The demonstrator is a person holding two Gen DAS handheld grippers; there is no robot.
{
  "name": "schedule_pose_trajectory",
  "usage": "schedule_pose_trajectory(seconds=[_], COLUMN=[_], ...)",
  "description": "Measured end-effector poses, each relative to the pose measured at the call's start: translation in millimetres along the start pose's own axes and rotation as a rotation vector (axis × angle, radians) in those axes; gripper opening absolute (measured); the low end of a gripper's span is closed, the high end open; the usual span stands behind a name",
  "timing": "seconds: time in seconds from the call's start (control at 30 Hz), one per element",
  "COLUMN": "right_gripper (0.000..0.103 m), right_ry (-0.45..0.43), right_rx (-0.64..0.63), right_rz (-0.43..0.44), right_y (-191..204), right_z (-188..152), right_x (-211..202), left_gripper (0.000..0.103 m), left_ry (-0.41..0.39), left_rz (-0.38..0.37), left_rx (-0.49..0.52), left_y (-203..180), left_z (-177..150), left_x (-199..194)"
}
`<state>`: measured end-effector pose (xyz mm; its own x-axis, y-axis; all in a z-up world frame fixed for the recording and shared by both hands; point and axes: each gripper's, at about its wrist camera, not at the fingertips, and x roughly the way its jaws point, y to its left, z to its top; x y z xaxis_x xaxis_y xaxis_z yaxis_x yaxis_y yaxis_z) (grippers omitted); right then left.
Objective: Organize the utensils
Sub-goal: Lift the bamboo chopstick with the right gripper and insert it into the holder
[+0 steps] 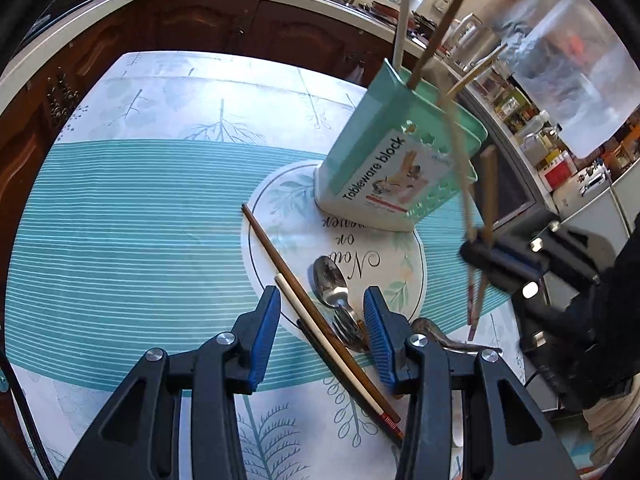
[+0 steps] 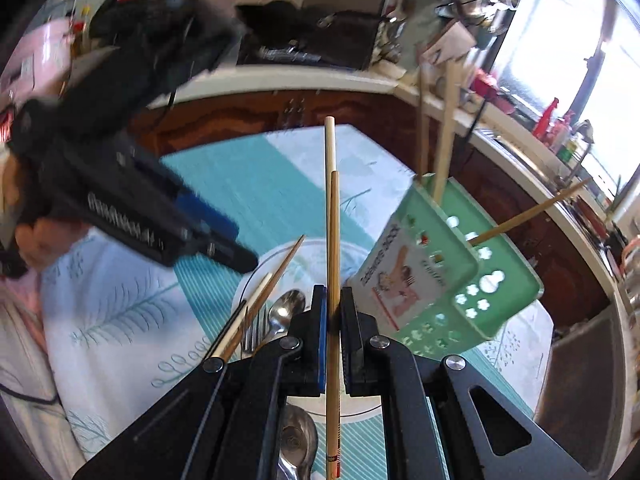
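A mint-green "Tableware block" holder [image 1: 400, 160] [image 2: 440, 280] stands tilted in view on the round placemat [image 1: 384, 264], with several chopsticks sticking out of it. My left gripper [image 1: 322, 332] hangs open above a brown chopstick [image 1: 280, 256], a cream chopstick [image 1: 320, 328], a spoon [image 1: 330, 280] and a fork [image 1: 350, 328] lying on the mat; none is gripped. My right gripper [image 2: 333, 304] [image 1: 476, 248] is shut on a pair of light wooden chopsticks [image 2: 331, 200] [image 1: 489, 184], lifted off the table beside the holder. The right wrist view shows the left gripper [image 2: 224, 240] blurred over the loose chopsticks [image 2: 256, 300], spoon [image 2: 286, 312] and fork [image 2: 254, 328].
A teal striped tablecloth [image 1: 140, 220] covers the table. Dark wooden cabinets [image 1: 192, 24] under a pale counter run along the far side. A black appliance [image 1: 512, 196] stands at the right. Another metal spoon [image 2: 296, 440] lies under the right gripper.
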<state>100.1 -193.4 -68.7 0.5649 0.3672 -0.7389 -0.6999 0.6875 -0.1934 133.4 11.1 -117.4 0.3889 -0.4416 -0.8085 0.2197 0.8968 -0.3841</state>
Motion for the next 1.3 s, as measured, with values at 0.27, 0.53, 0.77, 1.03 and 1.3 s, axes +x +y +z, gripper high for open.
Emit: schedule_pose_trajectory(seconds=[0.27, 0.53, 0.77, 1.03, 1.3], right_gripper=[0.005, 0.005, 0.005, 0.005, 0.005], right_ry=[-0.124, -0.223, -0.259, -0.379, -0.517], right_rx=[0.222, 0.420, 0.474, 0.563, 0.657], right_rz=[0.022, 0.116, 0.147, 0.081, -0.087], right_y=[-41.8, -70.4, -68.1, -86.6, -125.4], right_z=[9.0, 13.4, 9.1, 27.1, 74.8], right_x=[-52.3, -90.0, -97.3, -103.8, -108.0], left_gripper=[0.041, 0.041, 0.042, 0.042, 0.042], left_ry=[0.010, -0.016, -0.038, -0.026, -0.045], left_rz=[0.024, 0.021, -0.017, -0.003, 0.003], left_rx=[0.050, 0.120, 0.133, 0.146, 0.135], left_y=[-20.7, -49.0, -54.6, -58.4, -55.0], left_z=[-1.6, 3.1, 8.2, 4.1, 5.9], left_x=[1.6, 1.0, -1.1, -2.6, -11.7])
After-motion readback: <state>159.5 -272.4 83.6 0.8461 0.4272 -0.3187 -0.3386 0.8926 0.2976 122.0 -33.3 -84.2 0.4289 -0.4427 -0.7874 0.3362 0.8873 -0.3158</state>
